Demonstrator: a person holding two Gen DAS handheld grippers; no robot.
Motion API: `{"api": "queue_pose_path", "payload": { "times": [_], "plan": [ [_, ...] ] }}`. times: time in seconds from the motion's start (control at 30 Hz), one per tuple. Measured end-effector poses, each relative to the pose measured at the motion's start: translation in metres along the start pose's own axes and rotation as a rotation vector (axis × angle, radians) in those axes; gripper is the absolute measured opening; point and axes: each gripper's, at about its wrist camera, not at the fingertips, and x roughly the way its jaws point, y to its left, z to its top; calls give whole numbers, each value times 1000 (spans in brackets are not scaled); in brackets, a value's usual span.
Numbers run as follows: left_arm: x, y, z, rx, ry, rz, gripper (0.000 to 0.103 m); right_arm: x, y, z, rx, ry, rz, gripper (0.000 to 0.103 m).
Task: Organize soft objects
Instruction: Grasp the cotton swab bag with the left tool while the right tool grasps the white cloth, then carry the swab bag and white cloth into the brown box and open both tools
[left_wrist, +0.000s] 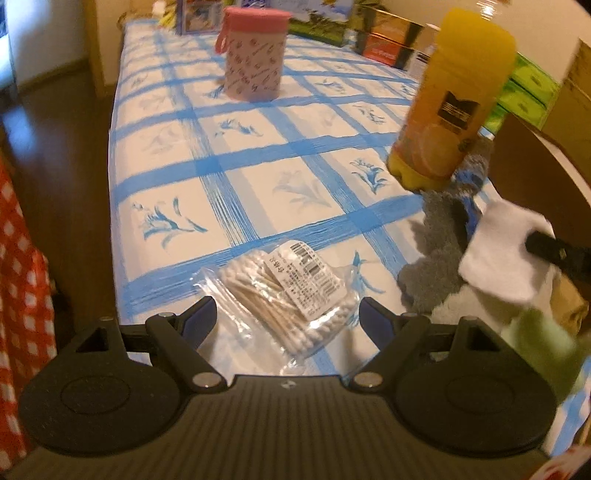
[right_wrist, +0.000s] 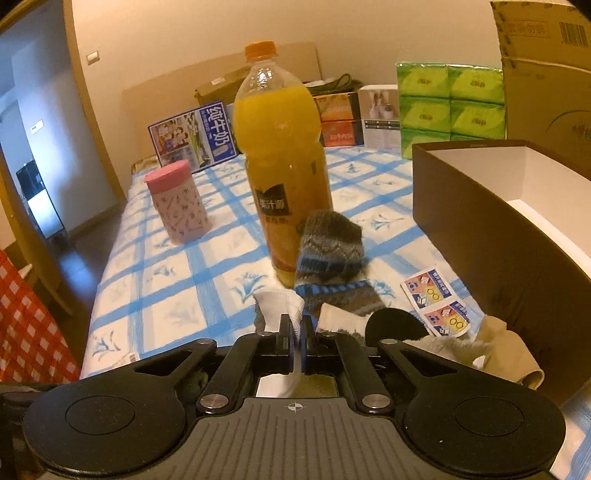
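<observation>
My right gripper (right_wrist: 297, 326) is shut on a white cloth (right_wrist: 279, 304); the cloth also shows in the left wrist view (left_wrist: 502, 251), lifted above the table with a black finger (left_wrist: 554, 247) on it. A grey-blue patterned sock (right_wrist: 328, 251) lies just ahead of it, next to the orange juice bottle (right_wrist: 284, 155). A beige sock (right_wrist: 506, 343) lies to the right by the brown box (right_wrist: 480, 206). My left gripper (left_wrist: 286, 314) is open and empty, its fingers on either side of a bag of cotton swabs (left_wrist: 284, 291).
A pink-lidded canister (left_wrist: 255, 55) stands further back on the blue-checked tablecloth (left_wrist: 207, 122). Green tissue packs (right_wrist: 450, 103), cartons and a large cardboard box line the far edge. Sticker cards (right_wrist: 436, 302) lie by the brown box. The table's left edge drops to the floor.
</observation>
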Motion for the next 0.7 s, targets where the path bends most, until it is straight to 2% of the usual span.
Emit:
{"api": "queue_pose_path", "payload": {
  "times": [0.17,0.27,0.33,0.4,0.5,0.7],
  "plan": [
    [21,1,12,-82,22,29,85,3,-5,-1,15,9,7,3],
    [27,-6,14,-45,1,64,84,5,-8,-4,16,23,12,3],
    [28,-10,11,-5,-17,72,78,6,-10,-7,25,33,20,3],
    [26,-15,6,57,-36,77,66,7,-12,-9,37,40,30,3],
    [22,-18,2,100,-48,56,57,7,-13,-10,53,47,42,3],
    [6,-26,-4,156,-81,37,51,-3,-14,-9,78,34,76,3]
  ]
}}
